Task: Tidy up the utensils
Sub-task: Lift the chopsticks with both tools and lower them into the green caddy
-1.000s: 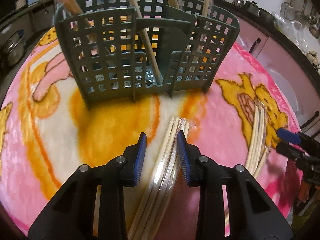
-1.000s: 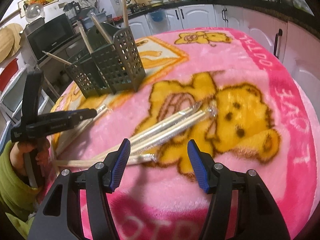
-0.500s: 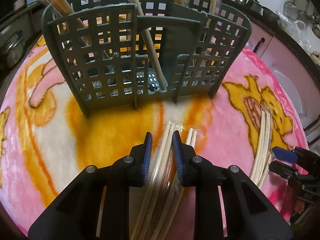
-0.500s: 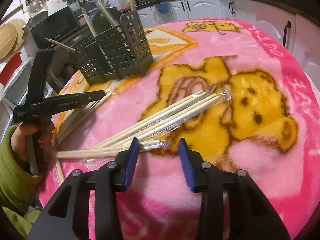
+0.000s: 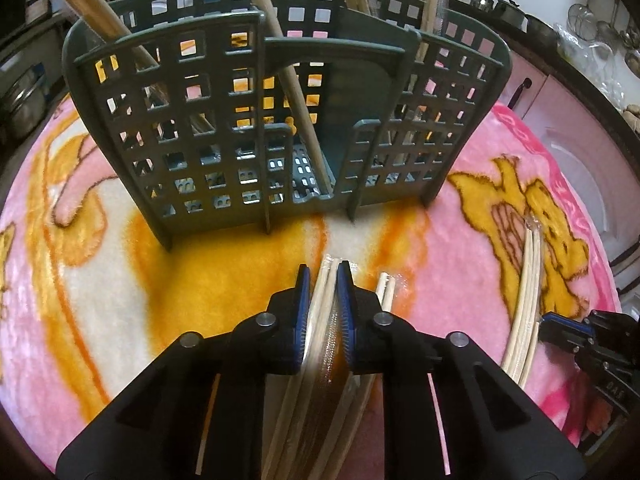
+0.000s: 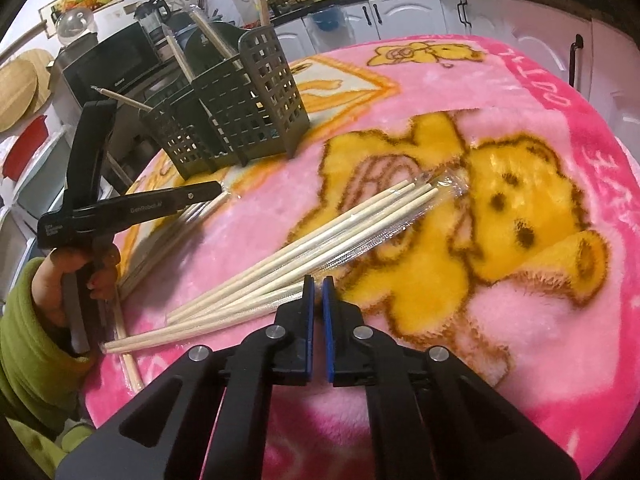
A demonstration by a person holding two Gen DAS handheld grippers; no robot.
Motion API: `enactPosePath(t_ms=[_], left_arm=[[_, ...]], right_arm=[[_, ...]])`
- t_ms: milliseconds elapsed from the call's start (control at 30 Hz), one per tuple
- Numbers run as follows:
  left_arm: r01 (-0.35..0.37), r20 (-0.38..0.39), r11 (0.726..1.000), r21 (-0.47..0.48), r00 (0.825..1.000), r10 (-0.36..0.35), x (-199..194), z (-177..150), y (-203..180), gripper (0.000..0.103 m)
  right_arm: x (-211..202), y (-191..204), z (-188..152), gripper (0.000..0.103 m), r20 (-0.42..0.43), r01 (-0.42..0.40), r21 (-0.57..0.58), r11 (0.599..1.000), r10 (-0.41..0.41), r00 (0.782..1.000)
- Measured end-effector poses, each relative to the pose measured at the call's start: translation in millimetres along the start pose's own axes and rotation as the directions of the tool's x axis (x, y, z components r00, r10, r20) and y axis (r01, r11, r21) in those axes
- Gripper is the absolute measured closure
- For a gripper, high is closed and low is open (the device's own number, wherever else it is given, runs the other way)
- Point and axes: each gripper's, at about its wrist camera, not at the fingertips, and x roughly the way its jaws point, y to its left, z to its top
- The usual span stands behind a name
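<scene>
My left gripper (image 5: 323,276) is shut on a plastic-wrapped pack of chopsticks (image 5: 325,300) lying on the pink blanket, just in front of the grey slotted utensil caddy (image 5: 256,120), which holds several wooden sticks. Another wrapped pair (image 5: 386,292) lies just right of its fingers. My right gripper (image 6: 316,284) is shut, its tips at the near end of a fan of wrapped chopstick packs (image 6: 320,232); I cannot tell whether a wrapper is pinched. In the right wrist view the caddy (image 6: 240,112) stands at the back left, with the left gripper (image 6: 132,208) in front of it.
The pink bear-print blanket (image 6: 520,208) covers the round table. More chopstick packs (image 5: 524,300) lie at the right in the left wrist view, beside the right gripper's tip (image 5: 560,320). White cabinets (image 6: 400,12) and a microwave (image 6: 108,64) stand behind.
Both grippers closed from open. The left one moved forward and shut around the wrapped pack; the right one moved down to the near ends of the fanned packs and shut.
</scene>
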Motion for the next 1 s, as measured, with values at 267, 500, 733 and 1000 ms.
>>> enactPosePath(t_ms=[267, 500, 733, 1000], left_arm=[[0.034, 0.023, 0.999, -0.013, 0.999, -0.033, -15, 1, 4, 0.098], [0.075, 0.106, 0.997, -0.005, 0.992, -0.074, -52, 12, 1, 0.1], [0.097, 0.182, 0.995, 0.0, 0.979, -0.096, -82, 25, 1, 0.1], [0.105, 0.262, 0.994, 0.023, 0.959, -0.108, -110, 43, -6, 0.1]], right_arm=[[-19, 5, 12, 0.099, 0.064, -0.005, -0.015, 1.0, 0.006, 0.998], [-38, 23, 33, 0.1, 0.142, -0.01, -0.075, 0.997, 0.02, 0.99], [-51, 44, 55, 0.1, 0.212, -0.003, -0.14, 0.99, 0.033, 0.977], [-71, 64, 79, 0.1, 0.309, 0.043, -0.209, 0.977, 0.025, 0.951]])
